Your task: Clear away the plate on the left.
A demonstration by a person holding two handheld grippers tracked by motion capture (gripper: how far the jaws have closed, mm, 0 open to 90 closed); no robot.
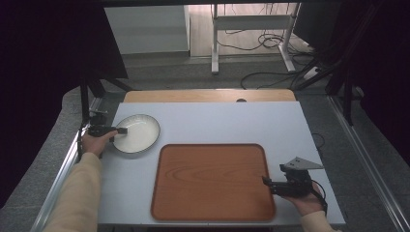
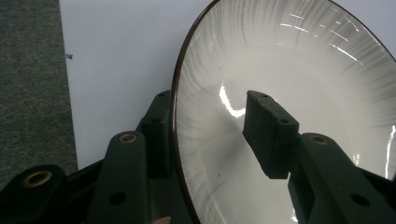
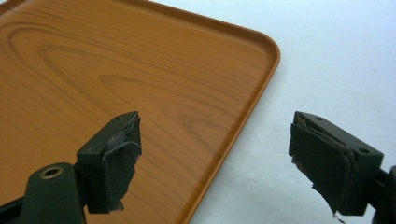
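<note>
My left tongs [image 1: 122, 130] straddle the near rim of the white bowl [image 1: 140, 131] at the table's [image 1: 217, 121] left side; whether they pinch it, I cannot tell. My right tongs [image 3: 215, 158] are spread wide over the wooden tray's [image 3: 116, 74] right edge

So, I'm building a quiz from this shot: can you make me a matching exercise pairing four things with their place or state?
Things:
1. bowl
2. tray
3. left gripper
4. right gripper

Descriptions:
A. jaws open, at the tray's right edge
B. wood-grain, nothing on it
C. jaws straddle the bowl's rim
D. white, dark-rimmed, left of the tray

Pairs: 1-D, 2-B, 3-C, 4-A
</note>
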